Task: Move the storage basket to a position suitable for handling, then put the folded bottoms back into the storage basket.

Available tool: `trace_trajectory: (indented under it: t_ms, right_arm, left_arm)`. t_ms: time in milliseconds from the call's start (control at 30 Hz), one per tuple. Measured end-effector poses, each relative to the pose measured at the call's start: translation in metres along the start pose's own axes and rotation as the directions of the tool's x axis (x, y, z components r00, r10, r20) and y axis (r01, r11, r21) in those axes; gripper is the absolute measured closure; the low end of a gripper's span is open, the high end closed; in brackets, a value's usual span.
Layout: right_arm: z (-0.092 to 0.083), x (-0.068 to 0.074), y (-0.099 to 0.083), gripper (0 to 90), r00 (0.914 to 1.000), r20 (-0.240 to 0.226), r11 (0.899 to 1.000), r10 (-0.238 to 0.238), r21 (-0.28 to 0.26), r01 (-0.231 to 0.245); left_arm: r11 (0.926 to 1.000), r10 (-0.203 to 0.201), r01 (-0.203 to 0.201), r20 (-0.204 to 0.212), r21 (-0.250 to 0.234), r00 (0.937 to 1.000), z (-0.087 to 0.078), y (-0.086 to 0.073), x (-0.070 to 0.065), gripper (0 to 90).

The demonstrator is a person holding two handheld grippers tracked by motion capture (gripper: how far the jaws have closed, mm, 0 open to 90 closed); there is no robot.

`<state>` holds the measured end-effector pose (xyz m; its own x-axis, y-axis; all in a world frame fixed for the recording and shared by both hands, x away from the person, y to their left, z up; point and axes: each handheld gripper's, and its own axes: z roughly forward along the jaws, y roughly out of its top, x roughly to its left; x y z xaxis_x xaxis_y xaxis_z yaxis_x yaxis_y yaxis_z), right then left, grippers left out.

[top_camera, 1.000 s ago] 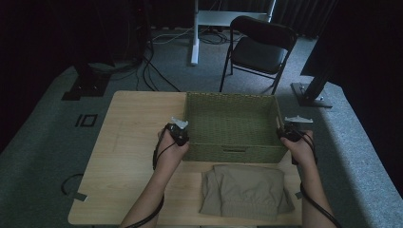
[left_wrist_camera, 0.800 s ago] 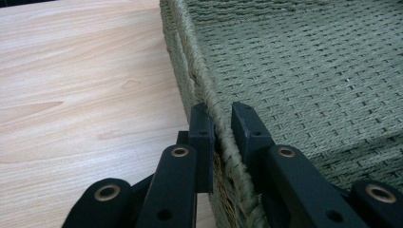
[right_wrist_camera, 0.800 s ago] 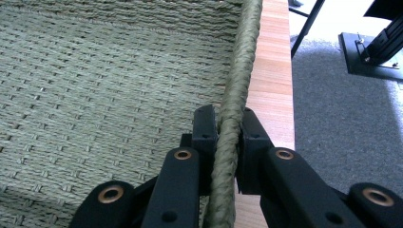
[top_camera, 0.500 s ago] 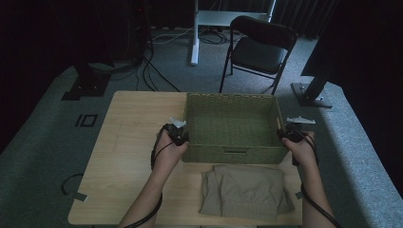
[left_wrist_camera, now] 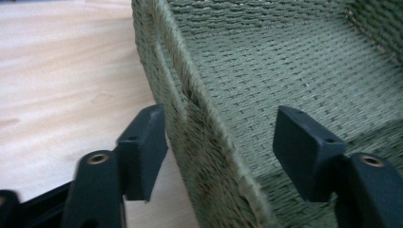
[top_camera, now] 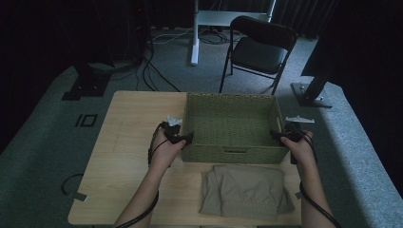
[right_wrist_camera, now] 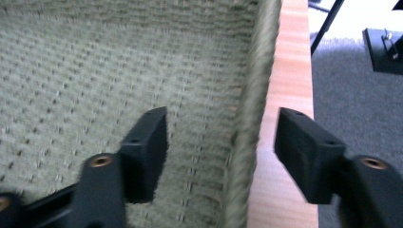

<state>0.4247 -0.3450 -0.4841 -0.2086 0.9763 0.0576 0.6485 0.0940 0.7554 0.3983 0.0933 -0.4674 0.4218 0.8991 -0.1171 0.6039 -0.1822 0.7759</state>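
Behind your table (top_camera: 128, 118): grey carpet (top_camera: 43, 156), black folding chair (top_camera: 259, 47), white desk leg (top_camera: 194, 33), floor cables (top_camera: 157, 71), dim light.

Empty green woven basket (top_camera: 231, 124) on table (top_camera: 128, 118)

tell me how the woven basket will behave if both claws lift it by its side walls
The woven basket looks empty, so probably light. Its walls look fairly stiff but may flex when pinched. With the left claw and right claw straddling opposite walls, it should lift level.
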Motion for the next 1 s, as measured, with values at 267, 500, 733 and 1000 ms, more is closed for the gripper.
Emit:
trace_trajectory:
  t_ms: [267,500,733,1000]
  right_arm:
    - [-0.005,0.003,0.005,13.8,0.9994,0.007,0.998,-0.033,-0.049,0.033]
    - [-0.013,0.007,0.014,13.7,0.9992,0.0,0.995,-0.041,-0.086,0.041]
    - [-0.023,0.01,0.023,13.9,0.9992,-0.002,0.993,-0.039,-0.115,0.039]
    - [-0.033,0.015,0.024,13.9,0.9981,-0.02,0.989,-0.058,-0.137,0.055]
  left_arm:
    - [0.9988,0.05,-0.049,0.065,-0.003,0.9966,-0.002,0.001,0.002,18.8]
    - [0.9987,0.048,-0.046,0.082,-0.021,0.9955,-0.011,0.01,0.002,18.8]
    - [0.998,0.039,-0.035,0.081,-0.053,0.996,-0.023,0.018,0.004,18.8]
    - [0.996,0.031,-0.022,0.104,-0.086,0.9941,-0.035,0.021,0.003,18.8]
